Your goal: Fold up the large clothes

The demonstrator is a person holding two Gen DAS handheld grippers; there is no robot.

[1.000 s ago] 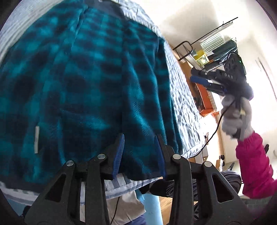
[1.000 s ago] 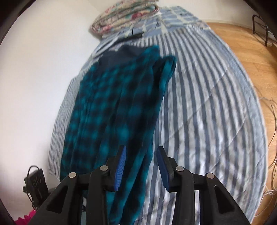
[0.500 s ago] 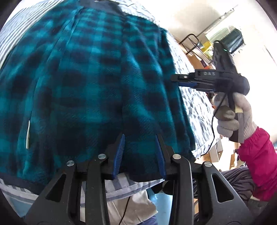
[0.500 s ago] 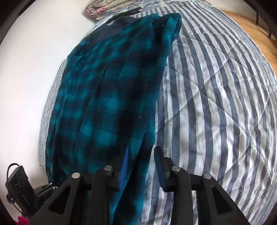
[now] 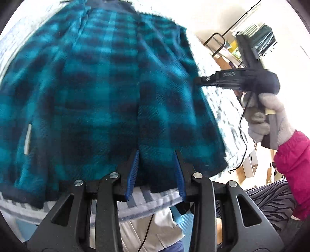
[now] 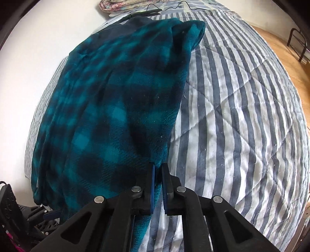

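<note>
Lowered since a second ago, right gripper (image 6: pixel 157 170), jaws just closing, now pinched on side edge of teal-and-navy plaid fleece garment (image 6: pixel 116 108) spread flat on grey-and-white striped quilt (image 6: pixel 242 120). Left gripper (image 5: pixel 156 166) partly open over garment hem, pads (image 5: pixel 132 174) not pressing.

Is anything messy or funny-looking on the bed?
Mostly no. The teal plaid garment lies fairly flat on the striped quilt, but its far corner is bunched into a hump, and its near hem hangs over the bed's edge. A black cable trails by the pillows.
</note>
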